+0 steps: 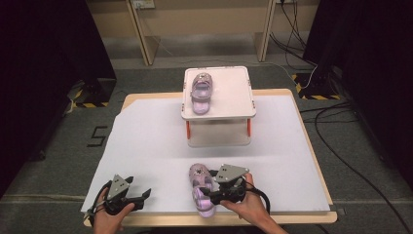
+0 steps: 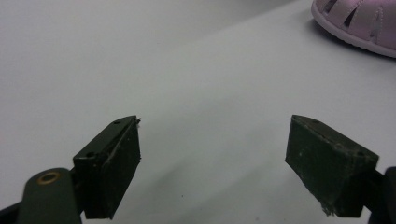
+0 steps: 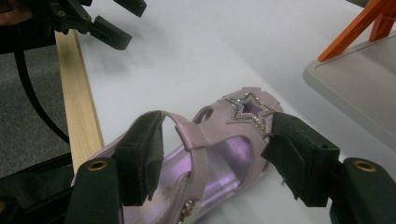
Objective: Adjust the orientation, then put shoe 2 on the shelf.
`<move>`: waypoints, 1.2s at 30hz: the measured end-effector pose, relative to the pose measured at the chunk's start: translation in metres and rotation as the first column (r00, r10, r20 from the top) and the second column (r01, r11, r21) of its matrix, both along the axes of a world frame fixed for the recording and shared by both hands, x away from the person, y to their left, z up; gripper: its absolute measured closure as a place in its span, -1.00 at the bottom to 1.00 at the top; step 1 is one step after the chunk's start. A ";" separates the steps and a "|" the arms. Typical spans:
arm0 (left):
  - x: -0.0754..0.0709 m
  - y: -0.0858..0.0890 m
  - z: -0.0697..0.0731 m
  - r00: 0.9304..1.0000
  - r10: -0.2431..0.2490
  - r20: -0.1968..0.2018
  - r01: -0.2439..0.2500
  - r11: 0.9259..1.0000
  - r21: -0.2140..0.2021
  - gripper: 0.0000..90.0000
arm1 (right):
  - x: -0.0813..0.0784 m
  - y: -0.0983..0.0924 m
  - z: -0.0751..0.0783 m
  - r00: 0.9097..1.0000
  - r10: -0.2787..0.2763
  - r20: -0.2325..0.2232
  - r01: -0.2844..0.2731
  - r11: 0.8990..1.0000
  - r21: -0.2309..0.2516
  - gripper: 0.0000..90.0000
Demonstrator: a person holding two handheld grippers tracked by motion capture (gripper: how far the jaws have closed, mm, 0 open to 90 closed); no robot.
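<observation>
My right claw (image 3: 212,154) straddles the near sandal (image 1: 201,189) at the table's (image 1: 146,146) front edge — jaws around it, not clamped yet — while my left claw (image 2: 212,168) idles wide open, since the other sandal (image 1: 201,92) already sits on the stand (image 1: 234,95).

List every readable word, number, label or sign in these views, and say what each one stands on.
"5": a dark figure marked on the grey floor left of the table.
Sandals: a glittery star ornament, no lettering.
Left gripper, right gripper: no legible marking.
Yellow and black hazard stripes on the floor: no text.
</observation>
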State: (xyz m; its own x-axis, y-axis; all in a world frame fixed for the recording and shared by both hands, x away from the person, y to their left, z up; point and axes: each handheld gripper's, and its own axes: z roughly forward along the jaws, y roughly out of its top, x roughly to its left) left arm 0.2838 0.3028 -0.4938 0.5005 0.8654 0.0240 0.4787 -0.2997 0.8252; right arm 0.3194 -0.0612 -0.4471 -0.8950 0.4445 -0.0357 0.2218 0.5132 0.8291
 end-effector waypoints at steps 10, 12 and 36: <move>0.000 0.000 0.000 1.000 0.000 -0.001 0.000 1.000 0.000 -0.62 | -0.001 0.015 -0.007 1.000 0.005 0.024 -0.004 0.998 -0.058 -0.14; 0.000 0.000 0.000 1.000 -0.003 -0.001 0.003 1.000 0.005 -0.62 | -0.001 0.017 -0.008 0.999 0.002 0.032 0.001 0.997 -0.079 -0.14; 0.000 -0.002 0.001 1.000 -0.023 0.009 0.023 1.000 -0.001 -0.62 | -0.001 0.001 0.011 0.987 0.008 0.159 0.003 0.998 -0.070 0.82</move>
